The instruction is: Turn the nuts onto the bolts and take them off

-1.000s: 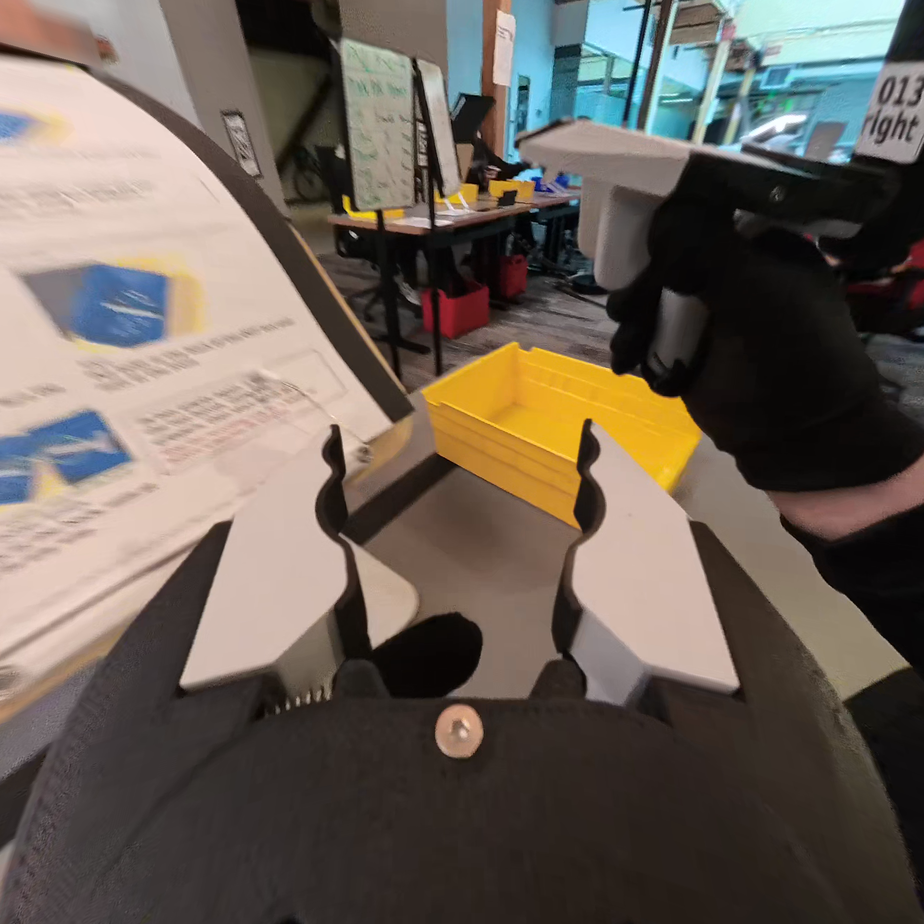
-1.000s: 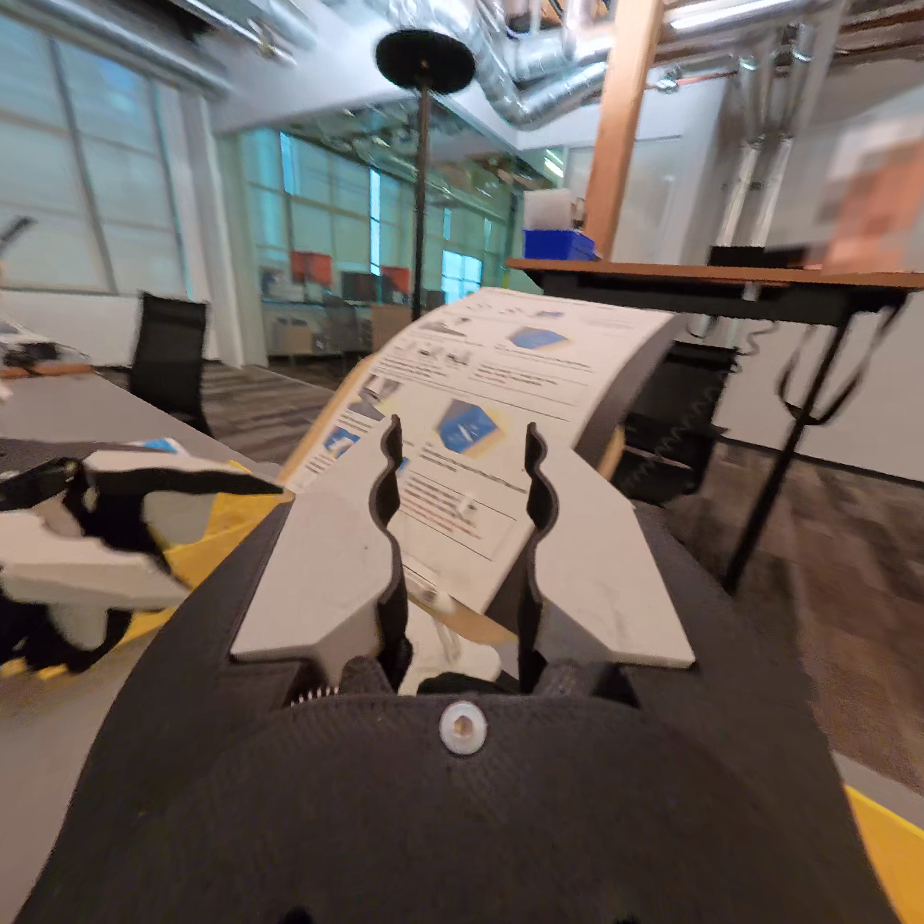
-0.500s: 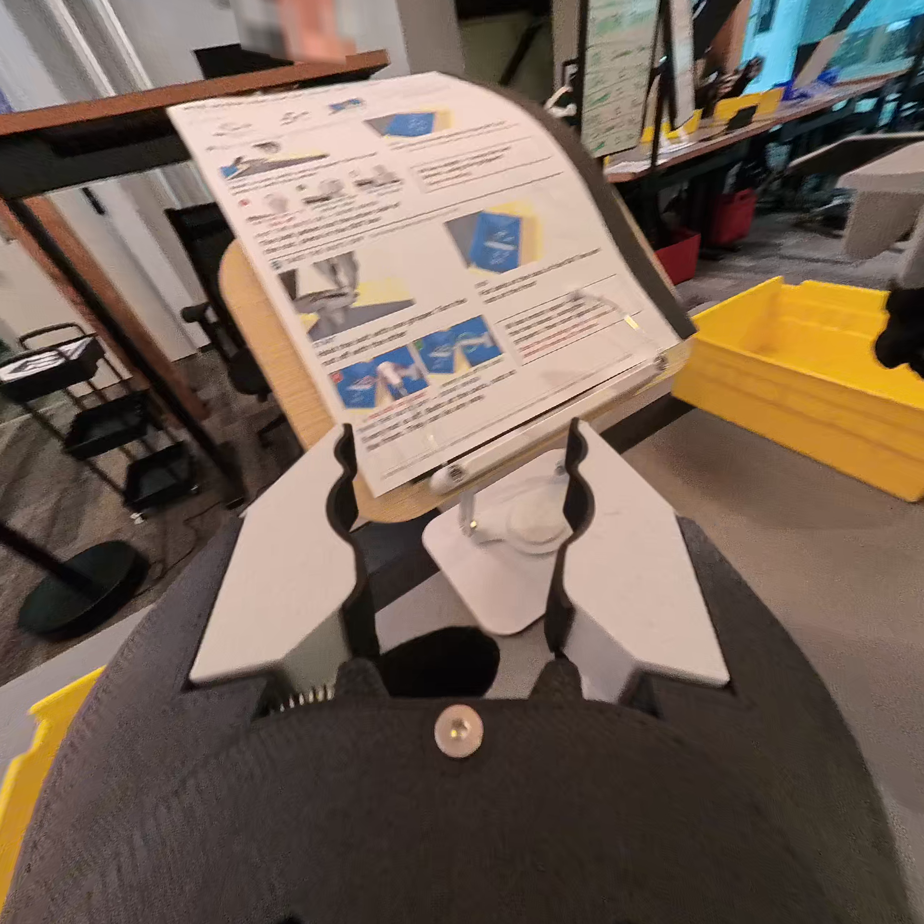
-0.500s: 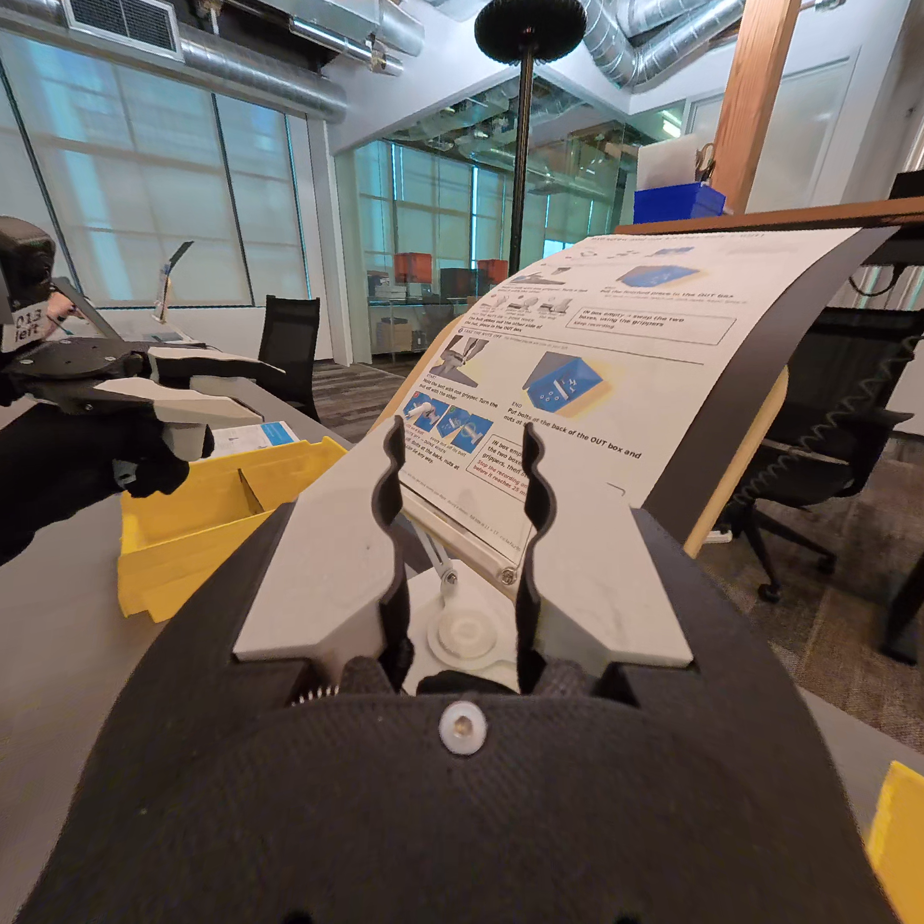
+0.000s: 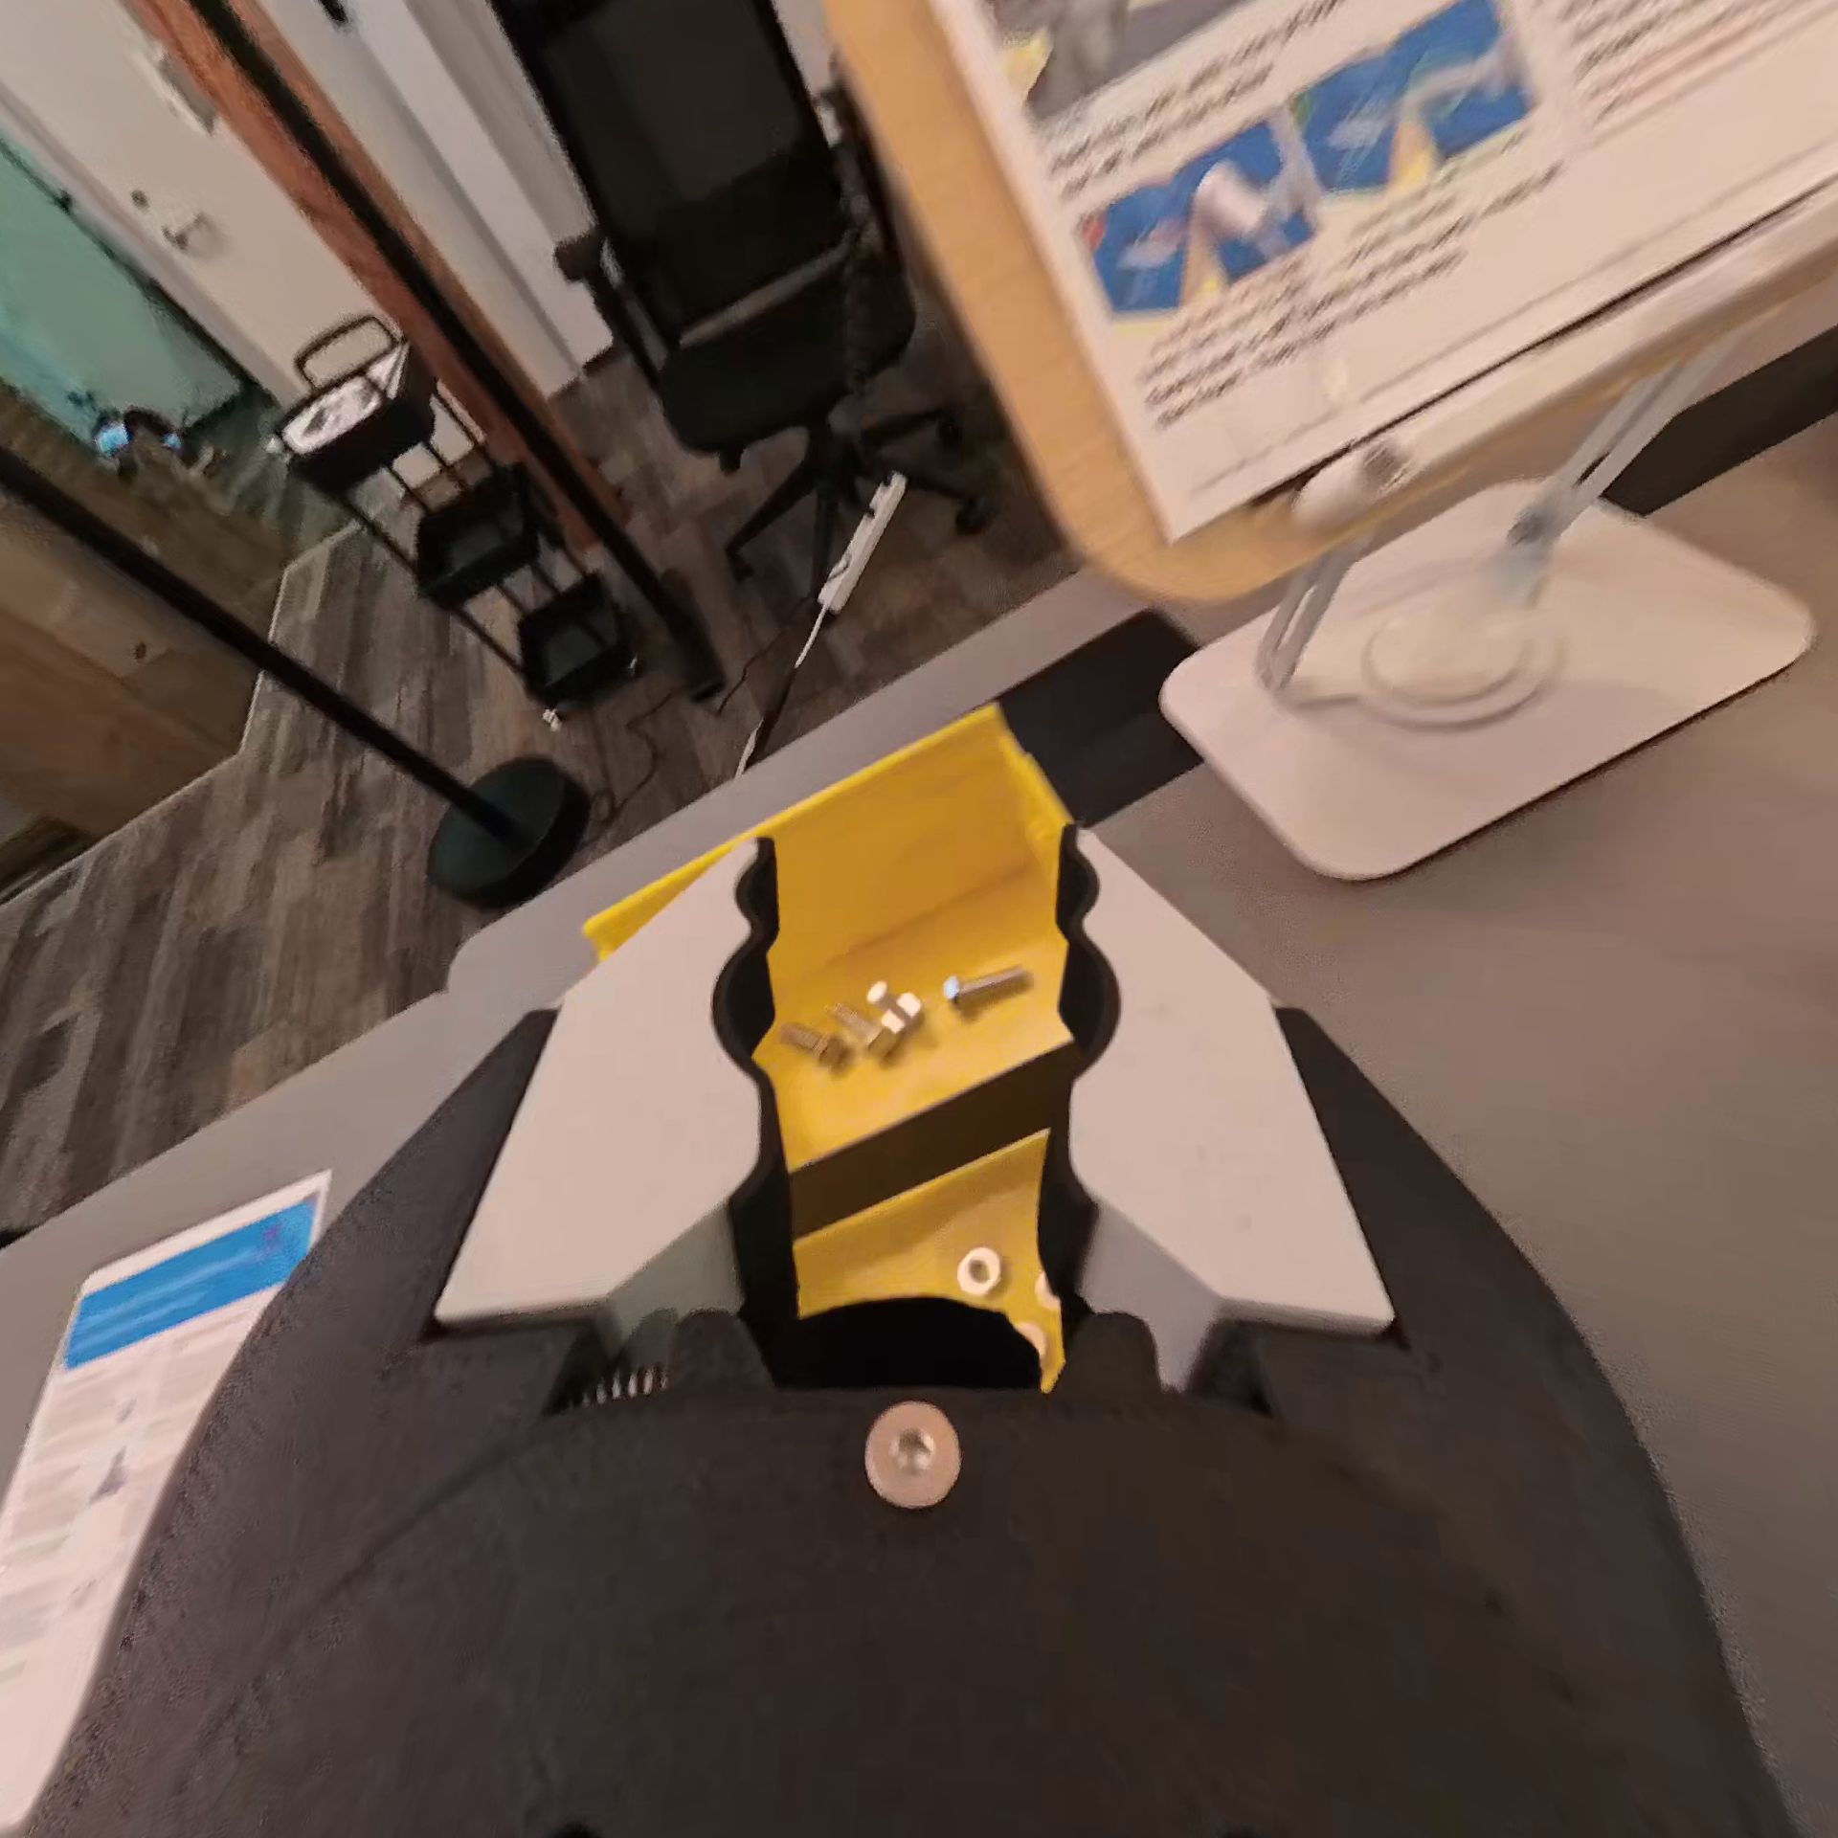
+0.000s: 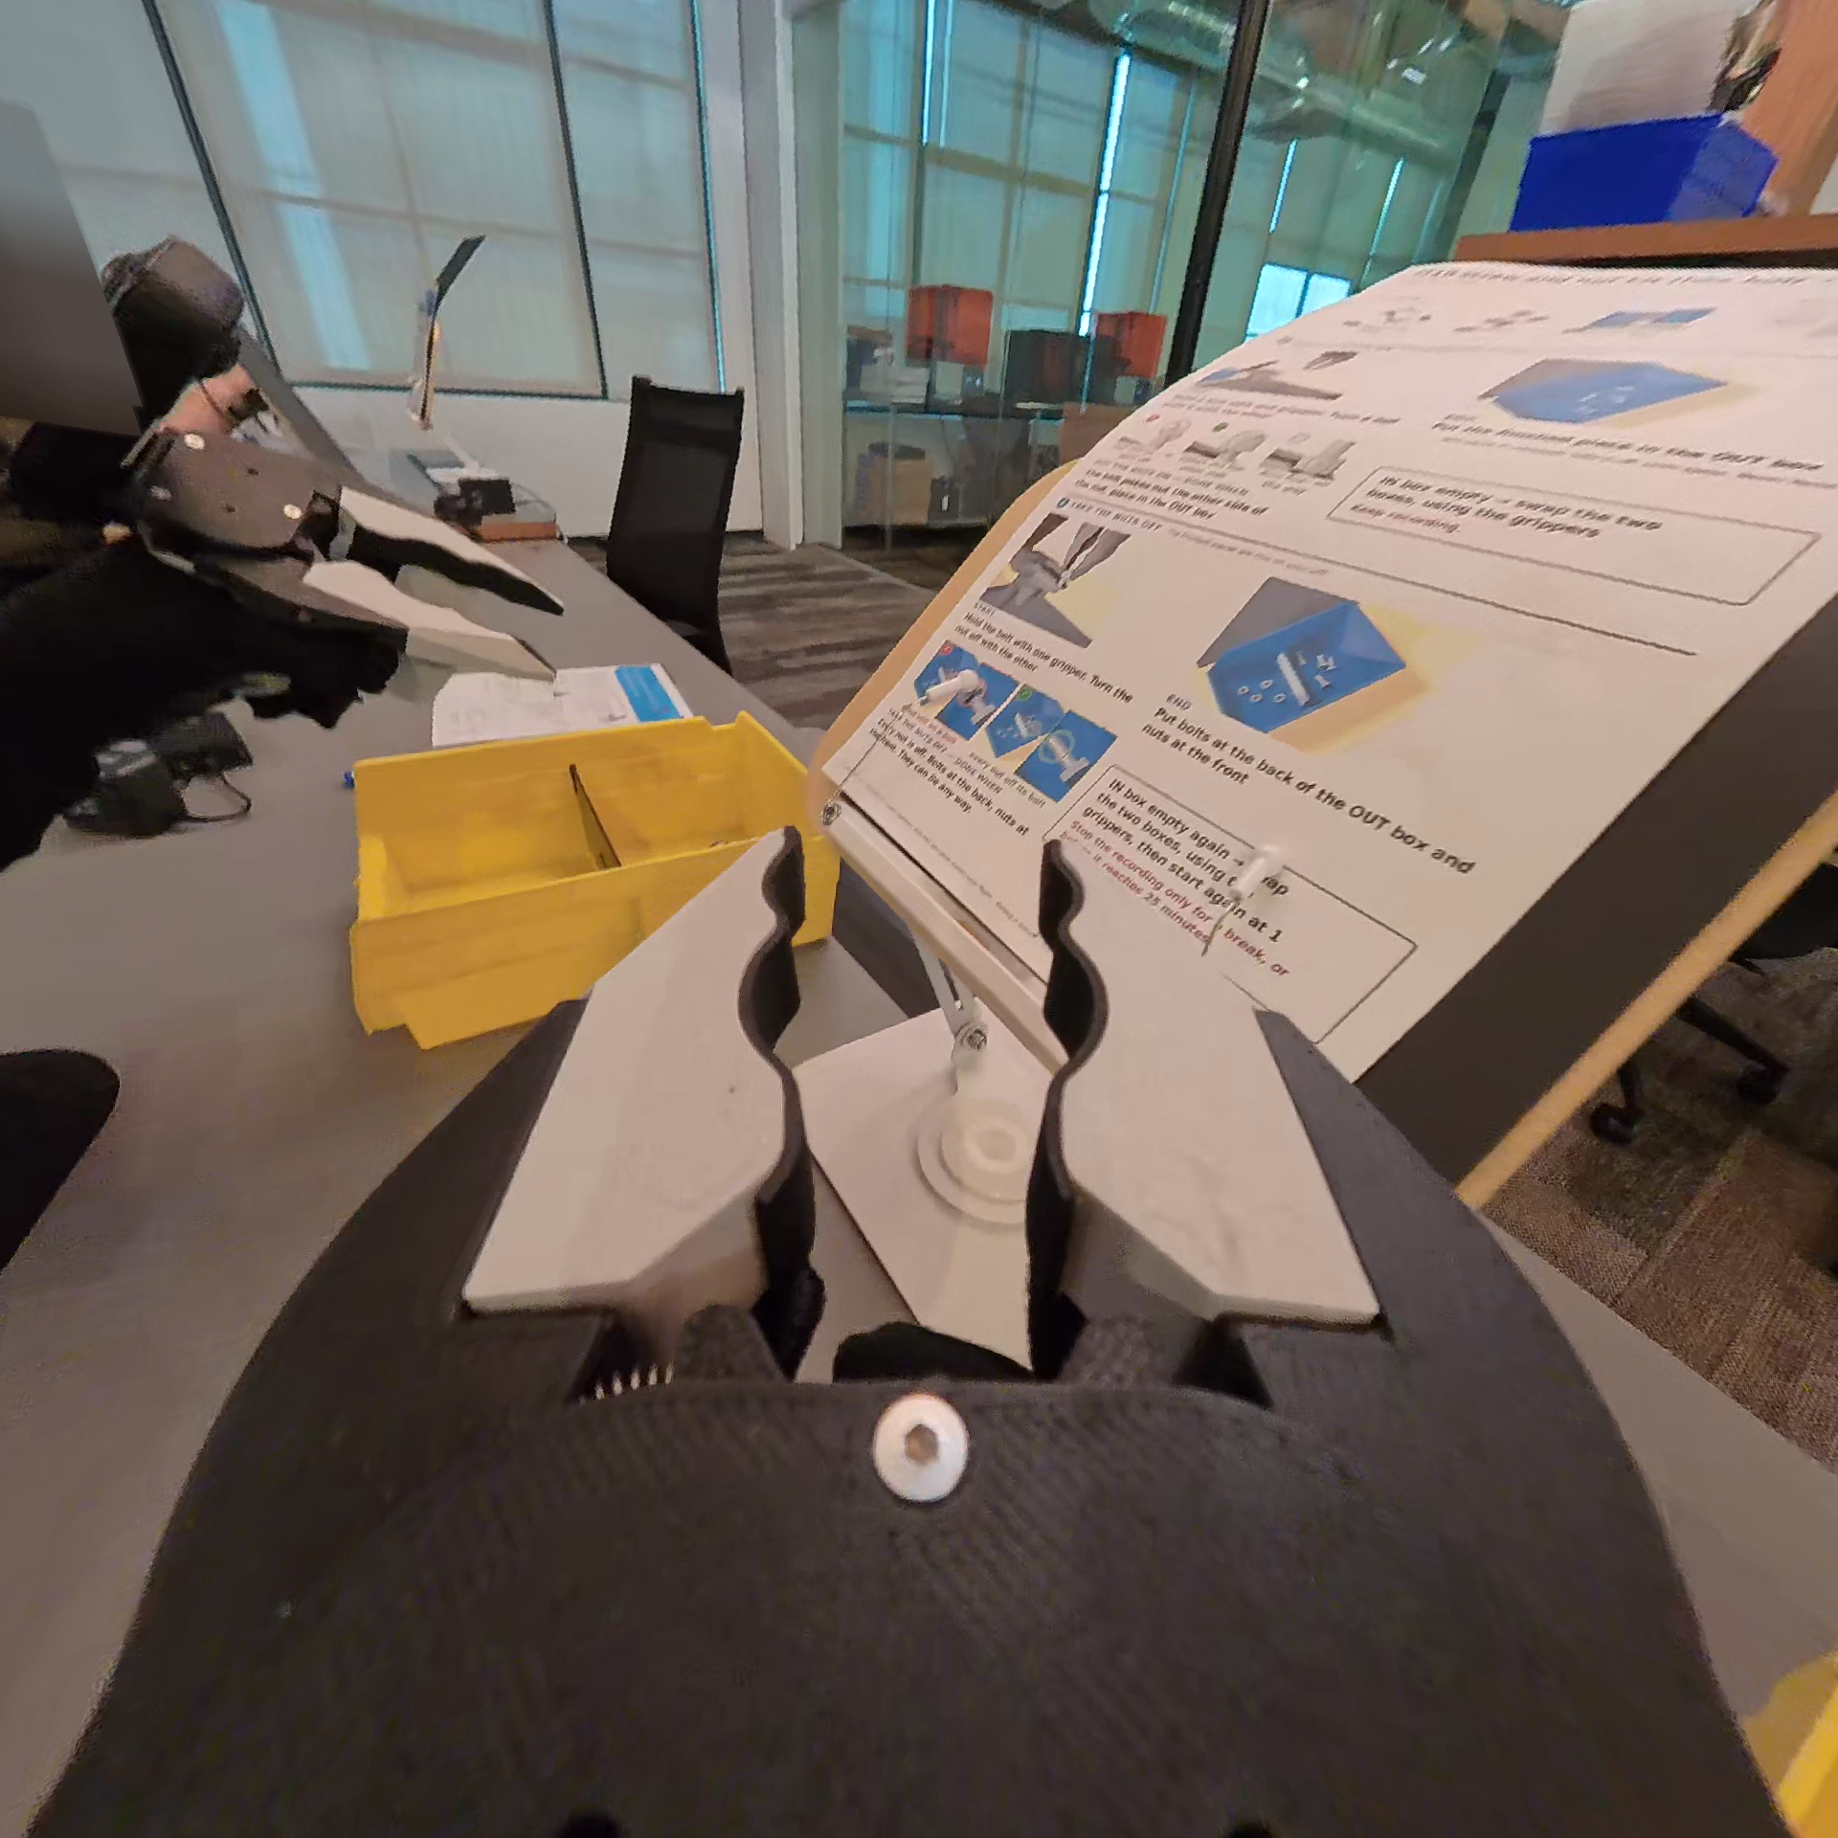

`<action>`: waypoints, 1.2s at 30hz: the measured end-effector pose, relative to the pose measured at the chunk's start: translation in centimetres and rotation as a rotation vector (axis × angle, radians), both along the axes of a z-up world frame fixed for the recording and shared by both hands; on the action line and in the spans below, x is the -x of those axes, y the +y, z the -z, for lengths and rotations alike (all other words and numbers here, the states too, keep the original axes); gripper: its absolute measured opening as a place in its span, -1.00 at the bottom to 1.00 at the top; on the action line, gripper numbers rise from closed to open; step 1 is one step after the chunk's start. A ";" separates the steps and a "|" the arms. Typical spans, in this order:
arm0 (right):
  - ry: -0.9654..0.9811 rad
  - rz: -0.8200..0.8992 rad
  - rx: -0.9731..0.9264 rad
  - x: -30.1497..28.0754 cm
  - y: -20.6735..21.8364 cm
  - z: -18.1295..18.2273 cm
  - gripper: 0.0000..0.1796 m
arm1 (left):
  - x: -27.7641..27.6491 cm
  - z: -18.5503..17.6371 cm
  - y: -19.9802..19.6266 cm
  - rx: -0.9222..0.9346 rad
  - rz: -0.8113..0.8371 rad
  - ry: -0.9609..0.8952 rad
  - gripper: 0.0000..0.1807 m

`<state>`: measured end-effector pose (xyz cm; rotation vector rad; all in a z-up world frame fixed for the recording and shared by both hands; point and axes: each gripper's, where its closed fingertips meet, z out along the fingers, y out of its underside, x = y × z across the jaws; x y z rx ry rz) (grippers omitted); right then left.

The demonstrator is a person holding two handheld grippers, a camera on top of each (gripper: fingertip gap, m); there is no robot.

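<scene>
A yellow bin (image 5: 925, 826) with a black divider (image 5: 925, 1134) sits on the grey table. Several silver bolts (image 5: 985, 990) lie in its far compartment and silver nuts (image 5: 980, 1270) in its near one. My left gripper (image 5: 915, 865) is open and empty, held above the bin and pointing down into it. My right gripper (image 6: 920, 865) is open and empty, raised over the table and facing the instruction board. The same bin (image 6: 557, 845) and the left gripper (image 6: 448, 617) show at the left of the right wrist view.
An instruction board (image 6: 1392, 617) on a white stand (image 5: 1492, 716) stands right of the bin. A printed sheet (image 5: 129, 1412) lies on the table at the left. Another yellow bin's corner (image 6: 1805, 1731) shows at the lower right. Office chairs (image 6: 676, 497) stand past the table edge.
My left gripper has swung left from the far bin and the board and tilted down over the bin with bolts and nuts. My right gripper's jaws have opened wider.
</scene>
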<state>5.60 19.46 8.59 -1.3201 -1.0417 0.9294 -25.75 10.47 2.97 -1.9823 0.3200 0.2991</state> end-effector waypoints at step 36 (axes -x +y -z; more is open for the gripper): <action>-0.096 -0.092 0.056 1.9 -0.3 3.7 -0.50 | 7.1 18.5 6.9 0.848 0.195 0.110 -0.93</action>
